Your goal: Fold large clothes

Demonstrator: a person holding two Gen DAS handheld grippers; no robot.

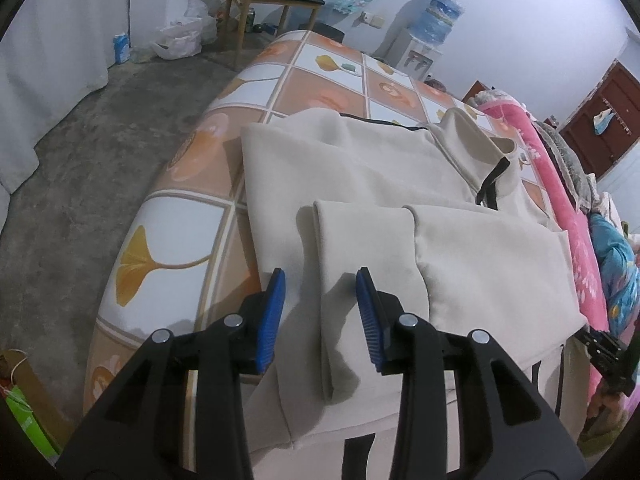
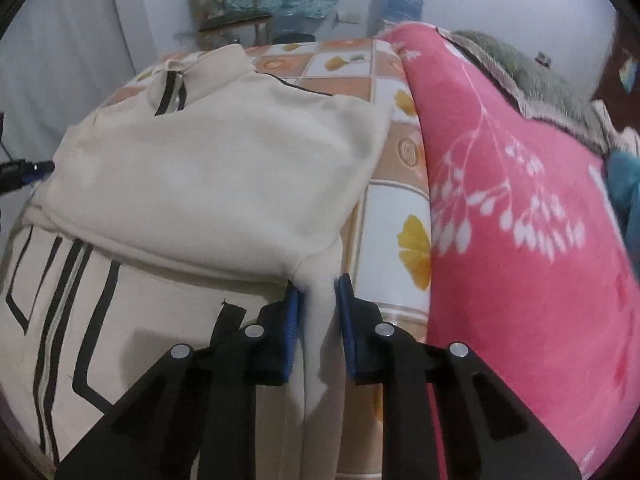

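Note:
A cream zip-up garment [image 1: 360, 160] with black trim lies flat on the bed, collar at the far end. A sleeve [image 1: 360, 248] is folded across its body. My left gripper [image 1: 321, 280] hovers open over that sleeve near the garment's left side, with nothing pinched between its blue pads. In the right wrist view the same garment [image 2: 220, 168] has its upper part folded over the black-striped lower part. My right gripper [image 2: 319, 286] is at the garment's right side edge, and a ridge of cream fabric fills the narrow gap between its pads.
The bed cover [image 1: 176, 216] has orange and white squares with yellow leaves. A rolled pink blanket [image 2: 520, 220] lies close along the garment's right side. Bare concrete floor [image 1: 100, 140], a wooden chair [image 1: 276, 0] and a water dispenser [image 1: 432, 20] lie beyond the bed.

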